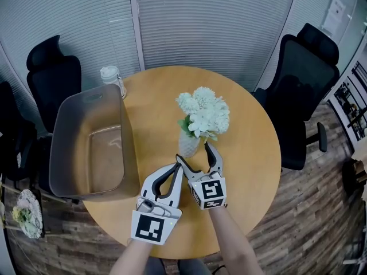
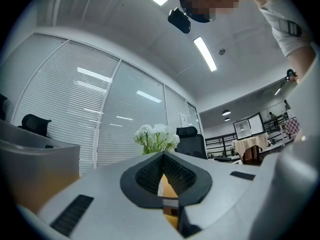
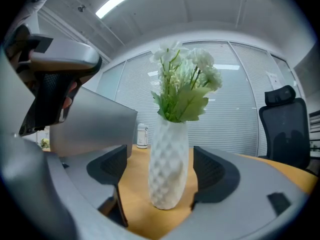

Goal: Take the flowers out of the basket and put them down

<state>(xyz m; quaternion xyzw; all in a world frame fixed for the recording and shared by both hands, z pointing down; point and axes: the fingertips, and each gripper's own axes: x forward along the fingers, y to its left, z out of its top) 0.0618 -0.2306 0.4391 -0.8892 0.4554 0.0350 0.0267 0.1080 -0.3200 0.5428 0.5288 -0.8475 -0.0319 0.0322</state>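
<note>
Carefully pull the wide-open right claw [image 1: 194, 152] straight back from the vase [image 1: 188, 144] of flowers [image 1: 203, 112] standing mid-tabletop [image 1: 252, 148], outside the basket [image 1: 129, 148], without bumping it; the left claw [image 2: 163, 156] is closed, empty.

Matt dimpled white vase [image 3: 168, 171], smooth wooden table [image 1: 252, 136], matt grey plastic basket [image 1: 71, 136]

The round wooden table [image 1: 252, 148] carries a grey basket [image 1: 128, 136], a small bottle [image 1: 113, 79] and a white vase [image 1: 188, 144] of flowers [image 1: 203, 112].
</note>
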